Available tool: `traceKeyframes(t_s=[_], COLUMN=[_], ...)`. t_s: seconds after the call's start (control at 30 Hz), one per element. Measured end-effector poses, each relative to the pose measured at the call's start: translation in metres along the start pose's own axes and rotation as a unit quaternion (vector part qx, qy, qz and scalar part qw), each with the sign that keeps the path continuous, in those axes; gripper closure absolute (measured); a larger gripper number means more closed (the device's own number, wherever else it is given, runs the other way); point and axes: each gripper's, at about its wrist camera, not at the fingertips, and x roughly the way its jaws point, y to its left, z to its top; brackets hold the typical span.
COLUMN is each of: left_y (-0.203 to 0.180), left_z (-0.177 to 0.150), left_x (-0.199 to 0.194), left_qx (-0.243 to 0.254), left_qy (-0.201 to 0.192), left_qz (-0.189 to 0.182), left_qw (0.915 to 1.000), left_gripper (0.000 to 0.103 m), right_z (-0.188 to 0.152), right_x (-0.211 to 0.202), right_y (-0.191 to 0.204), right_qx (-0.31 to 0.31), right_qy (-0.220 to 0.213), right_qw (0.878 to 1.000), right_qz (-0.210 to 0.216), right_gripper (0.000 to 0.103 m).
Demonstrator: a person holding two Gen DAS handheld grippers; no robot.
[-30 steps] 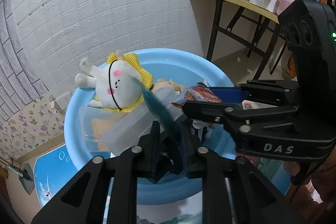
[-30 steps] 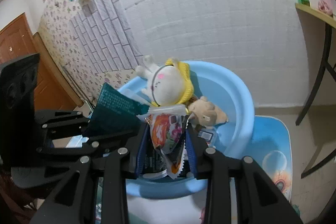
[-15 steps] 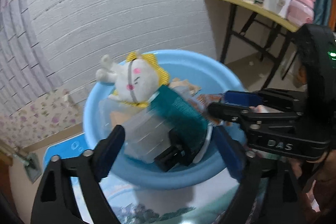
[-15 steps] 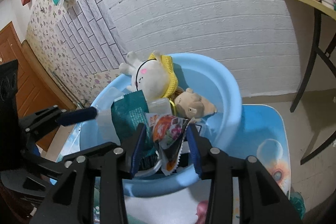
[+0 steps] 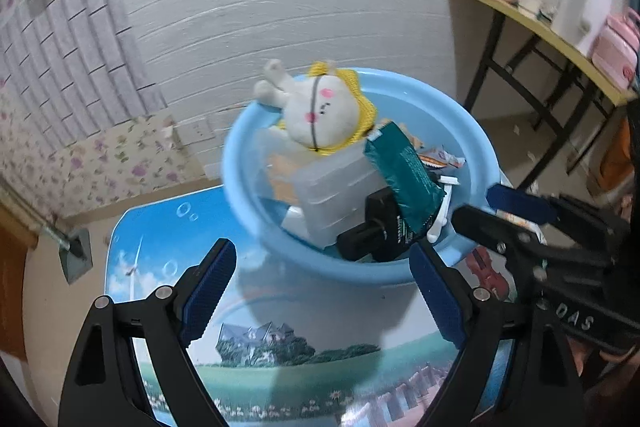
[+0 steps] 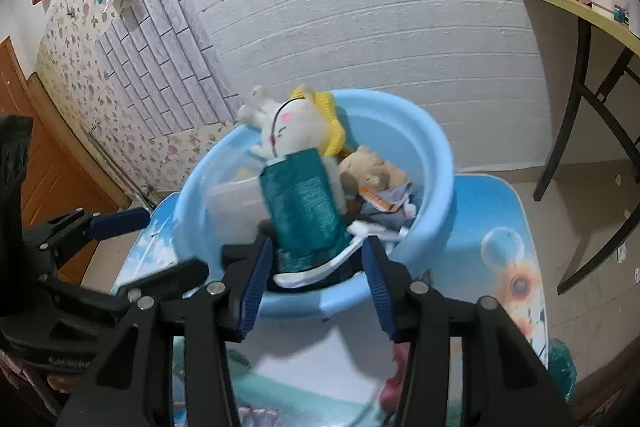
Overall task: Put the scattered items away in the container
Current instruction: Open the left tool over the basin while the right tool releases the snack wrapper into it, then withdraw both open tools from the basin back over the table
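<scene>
Basin [image 5: 476, 143], light blue and round, is set on a picture-printed table [image 5: 280, 359] close to a white brick-pattern wall [image 5: 280, 7]. It is filled with gathered things. A white plush [image 5: 324, 115] with a yellow knit wrap is propped against the far rim, and a brown plush [image 6: 372, 171] is seen just beside it. A clear box [image 5: 340, 191] is lodged below the white plush, tilted. A teal packet [image 5: 404, 175] is laid across the box and reaches the near rim, where a black object [image 5: 372, 231] and a white plastic piece [image 6: 340, 259] are also piled. An orange-and-white wrapper [image 6: 384, 199] is tucked beside the brown plush.

Nothing is held by the left gripper [image 5: 324, 291]; its blue-padded fingers [image 5: 208, 291] are spread wide over the table, just short of the basin. The right gripper [image 6: 316, 287] is seen with its jaws opening; the teal packet and white piece appear in the gap from the camera's angle but are not pressed by the pads. Each gripper is caught at the edge of the other's view.

A wooden side table [image 5: 560, 39] with black legs is placed by the wall, loaded with small things, a pink bottle [image 5: 616, 47] among them.
</scene>
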Motion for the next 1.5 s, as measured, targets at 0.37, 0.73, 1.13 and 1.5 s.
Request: traceKeyframes(t_s=[0.37, 0.73, 1.13, 1.5], left_y=[0.024, 0.052, 0.046, 0.042], left_z=[-0.015, -0.023, -0.031, -0.040], left_x=[-0.052, -0.087, -0.097, -0.115], left_qx=[-0.018, -0.056, -0.040, -0.026], left_qy=[-0.052, -0.078, -0.084, -0.099], left_qz=[0.028, 0.010, 0.059, 0.048], left_qw=[0.9981, 0.9953, 0.9939, 0.9936], left_gripper=[0.006, 0.003, 0.003, 0.003], right_z=[-0.004, -0.003, -0.005, -0.013], right_x=[-0.036, -0.072, -0.075, -0.092], right_y=[0.032, 0.058, 0.083, 0.088], right_qx=[-0.019, -0.052, -0.081, -0.080], right_qy=[-0.036, -0.074, -0.069, -0.084], right_qw=[0.999, 0.996, 0.994, 0.993], right_qz=[-0.011, 0.004, 0.023, 0.020], right_gripper=[0.032, 0.013, 0.013, 0.013])
